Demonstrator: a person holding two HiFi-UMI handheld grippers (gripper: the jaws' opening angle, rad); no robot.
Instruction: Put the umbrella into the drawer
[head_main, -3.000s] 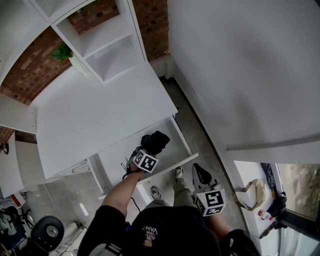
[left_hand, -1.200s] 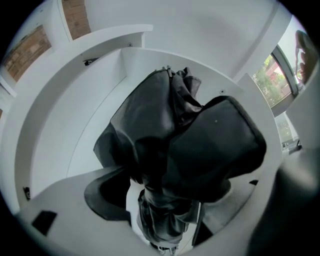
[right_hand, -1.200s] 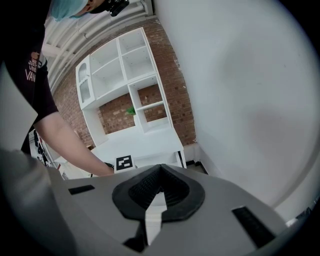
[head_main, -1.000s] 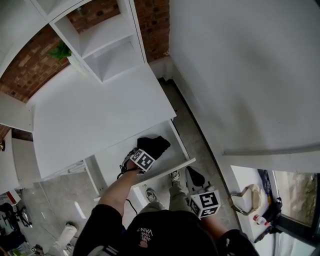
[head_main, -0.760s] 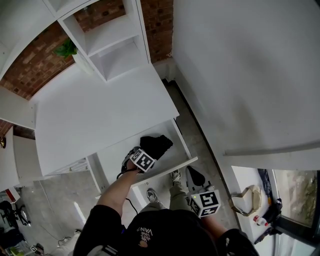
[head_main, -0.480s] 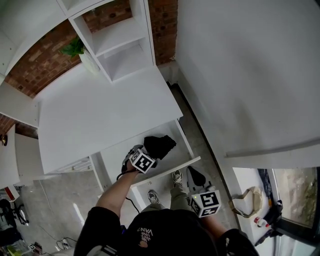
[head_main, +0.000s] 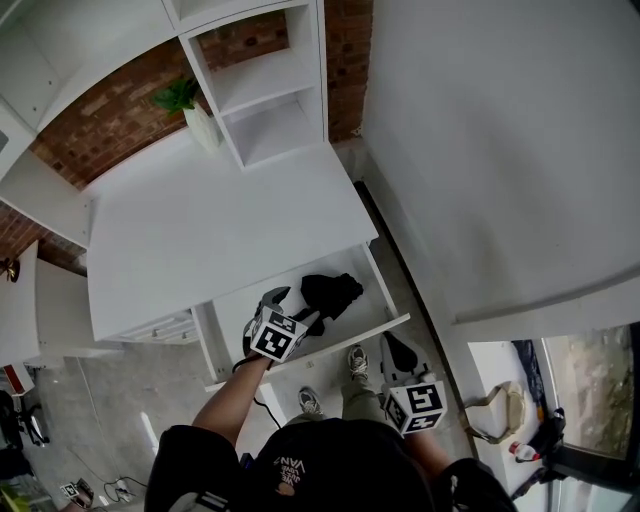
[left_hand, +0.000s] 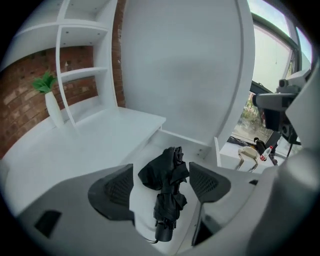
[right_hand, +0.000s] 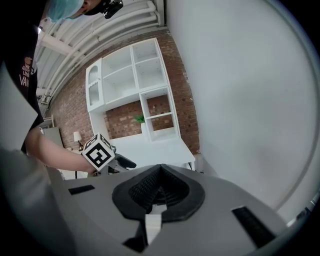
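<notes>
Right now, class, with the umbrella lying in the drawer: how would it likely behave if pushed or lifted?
The umbrella has bunched, loose cloth that would probably flop when lifted. Its round handle end might let it roll if pushed, though the rumpled cloth likely stops that. Folded small, it is probably light.

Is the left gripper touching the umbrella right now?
Cannot tell. In the left gripper view the left gripper is open and drawer floor shows beside one pad, but the umbrella fabric reaches the other pad's edge.
</notes>
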